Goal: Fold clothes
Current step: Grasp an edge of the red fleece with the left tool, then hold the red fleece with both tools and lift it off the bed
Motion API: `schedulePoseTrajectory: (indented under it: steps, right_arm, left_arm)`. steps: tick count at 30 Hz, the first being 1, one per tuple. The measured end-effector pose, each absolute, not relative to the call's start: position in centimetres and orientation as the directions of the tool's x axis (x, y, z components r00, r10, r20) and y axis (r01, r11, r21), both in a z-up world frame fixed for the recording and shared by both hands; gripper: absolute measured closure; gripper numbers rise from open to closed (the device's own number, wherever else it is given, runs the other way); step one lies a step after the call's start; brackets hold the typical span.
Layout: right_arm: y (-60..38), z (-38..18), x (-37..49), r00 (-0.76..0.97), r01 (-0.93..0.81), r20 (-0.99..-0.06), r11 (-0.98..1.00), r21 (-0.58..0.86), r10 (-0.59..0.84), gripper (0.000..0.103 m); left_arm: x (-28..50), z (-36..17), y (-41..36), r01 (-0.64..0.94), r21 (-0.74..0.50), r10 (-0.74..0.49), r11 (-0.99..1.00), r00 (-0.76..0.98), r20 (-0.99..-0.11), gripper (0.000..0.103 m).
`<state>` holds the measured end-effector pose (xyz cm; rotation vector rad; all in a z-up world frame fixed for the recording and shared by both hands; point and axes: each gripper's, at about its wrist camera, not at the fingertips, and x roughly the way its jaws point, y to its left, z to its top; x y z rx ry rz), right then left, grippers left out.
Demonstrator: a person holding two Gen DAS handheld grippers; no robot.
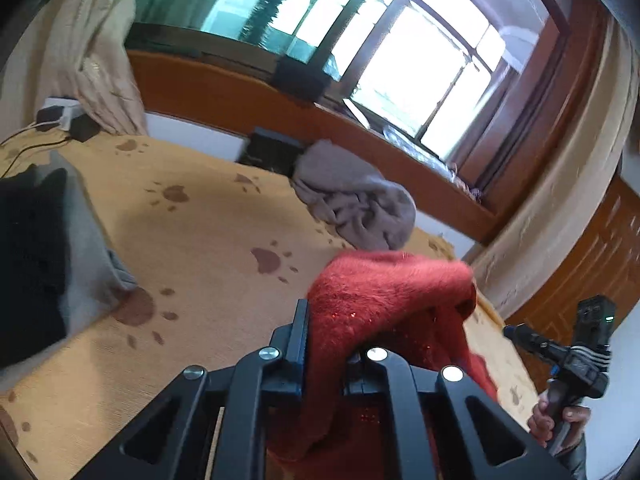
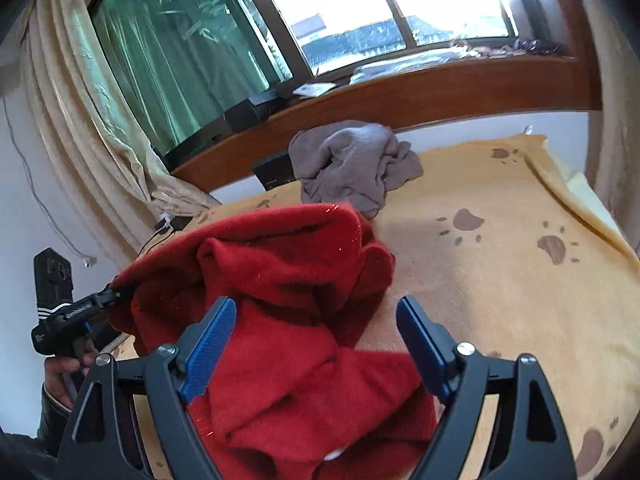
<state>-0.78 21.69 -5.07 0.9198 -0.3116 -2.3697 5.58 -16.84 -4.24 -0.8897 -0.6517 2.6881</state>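
The left gripper (image 2: 114,294) pinches a red sweater (image 2: 280,280) edge, lifting it off the bed (image 2: 500,280) to fold, while the right gripper (image 2: 316,344) hovers wide open above its near folds.

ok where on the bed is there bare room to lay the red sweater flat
The widest bare stretch of blanket lies right of the red sweater, below the grey garment. Another patch lies between the folded pile and the sweater. It is crowded near the window, around the grey garment and black box.
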Motion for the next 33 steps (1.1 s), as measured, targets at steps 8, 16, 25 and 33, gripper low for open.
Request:
schedulePoseTrajectory:
  steps: [8, 16, 25, 33]
  right_arm:
    - [20.6, -7.3, -6.5, -0.462, 0.378, -0.575, -0.737, 0.561, -0.675, 0.017]
    - [17.1, -8.4, -9.7, -0.425, 0.391, -0.613, -0.746, 0.54, -0.666, 0.019]
    - [14.4, -9.1, -10.5, -0.442, 0.398, -0.68, -0.807, 0.436, -0.585, 0.098]
    - [18.6, -1.7, -5.5, -0.689, 0.41, -0.472, -0.833, 0.372, -0.55, 0.098]
  left_arm:
    - [6.9, -2.9, -19.9, -0.072, -0.5, 0.331, -0.863, -0.83, -0.45, 0.09]
    - [6.7, -3.5, -21.3, -0.079, -0.494, 0.333, -0.866, -0.828, -0.452, 0.09]
    - [6.1, -6.7, -20.8, -0.072, -0.514, 0.372, -0.855, -0.776, -0.51, 0.09]
    - [6.1, -7.2, -20.1, -0.096, -0.497, 0.381, -0.863, -0.77, -0.512, 0.09]
